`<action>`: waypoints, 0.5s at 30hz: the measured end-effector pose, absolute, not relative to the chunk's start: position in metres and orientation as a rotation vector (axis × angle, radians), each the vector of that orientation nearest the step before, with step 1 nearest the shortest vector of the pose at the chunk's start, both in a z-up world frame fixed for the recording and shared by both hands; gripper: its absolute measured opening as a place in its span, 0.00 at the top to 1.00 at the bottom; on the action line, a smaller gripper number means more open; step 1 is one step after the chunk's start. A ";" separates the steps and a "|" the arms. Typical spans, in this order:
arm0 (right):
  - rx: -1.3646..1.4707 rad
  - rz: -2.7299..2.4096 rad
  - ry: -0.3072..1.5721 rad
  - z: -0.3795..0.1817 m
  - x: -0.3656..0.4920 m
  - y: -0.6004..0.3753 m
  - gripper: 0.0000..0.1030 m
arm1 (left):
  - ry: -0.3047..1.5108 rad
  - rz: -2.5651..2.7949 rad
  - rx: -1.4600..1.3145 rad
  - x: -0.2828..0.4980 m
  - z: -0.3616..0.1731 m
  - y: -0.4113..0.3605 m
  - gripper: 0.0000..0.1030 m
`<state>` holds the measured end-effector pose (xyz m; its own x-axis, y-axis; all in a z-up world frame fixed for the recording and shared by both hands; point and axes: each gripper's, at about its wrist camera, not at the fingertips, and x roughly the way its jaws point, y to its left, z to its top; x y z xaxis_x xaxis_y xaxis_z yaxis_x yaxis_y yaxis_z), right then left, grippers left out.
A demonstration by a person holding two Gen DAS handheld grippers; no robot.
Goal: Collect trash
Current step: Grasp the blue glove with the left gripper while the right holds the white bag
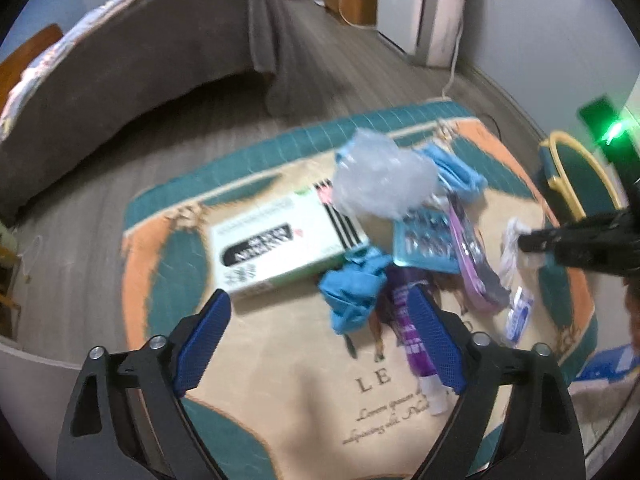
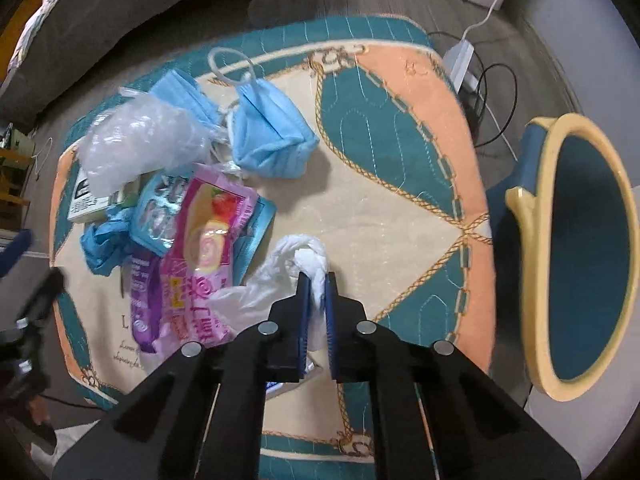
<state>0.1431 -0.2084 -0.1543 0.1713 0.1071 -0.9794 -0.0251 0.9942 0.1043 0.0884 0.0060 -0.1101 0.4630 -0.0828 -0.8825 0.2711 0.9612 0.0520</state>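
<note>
Right gripper (image 2: 316,294): jaws clamped on a twisted white tissue (image 2: 310,258), held just above the rug (image 2: 400,216). A thin white plastic film (image 2: 256,296) is seen attached to or just beside the tissue on its left; which cannot be told.

Left gripper (image 1: 320,320): jaws wide apart, nothing between them, held above the near part of the rug.

Trash is piled on the left half of the rug in the right wrist view:
- pink snack wrapper (image 2: 204,248), overlapping a purple wrapper (image 2: 142,300) on its left
- teal blister pack (image 2: 160,208), partly under the pink wrapper
- crumpled blue glove (image 2: 104,244) at the pile's left edge
- clear plastic bag (image 2: 136,140) resting over a white and green box (image 1: 280,244)
- two blue face masks, one (image 2: 272,136) beside the bag, the other (image 2: 180,92) partly behind it

A teal bin with a yellow rim (image 2: 536,248) stands just off the rug's right edge, well apart from the pile. A bed with a grey cover (image 1: 140,60) is seen behind the rug, on wood flooring (image 1: 360,68).
</note>
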 end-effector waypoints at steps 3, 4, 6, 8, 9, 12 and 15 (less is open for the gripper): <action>0.068 0.115 1.365 -0.141 0.139 -0.206 0.93 | 1.105 -0.234 0.227 0.092 -0.124 0.000 0.29; 0.059 0.112 1.354 -0.137 0.137 -0.205 0.93 | 1.118 -0.233 0.240 0.093 -0.128 -0.002 0.32; 0.029 0.104 1.329 -0.129 0.136 -0.204 0.93 | 1.138 -0.234 0.244 0.095 -0.133 -0.005 0.39; 0.023 0.105 1.320 -0.125 0.133 -0.205 0.93 | 1.157 -0.238 0.231 0.099 -0.138 -0.007 0.45; 0.018 0.102 1.316 -0.124 0.134 -0.206 0.93 | 1.162 -0.241 0.223 0.100 -0.139 -0.007 0.47; 0.012 0.089 1.313 -0.123 0.135 -0.210 0.93 | 1.178 -0.240 0.234 0.103 -0.146 -0.009 0.51; 0.031 0.087 1.310 -0.121 0.137 -0.217 0.93 | 1.199 -0.254 0.244 0.104 -0.152 -0.011 0.66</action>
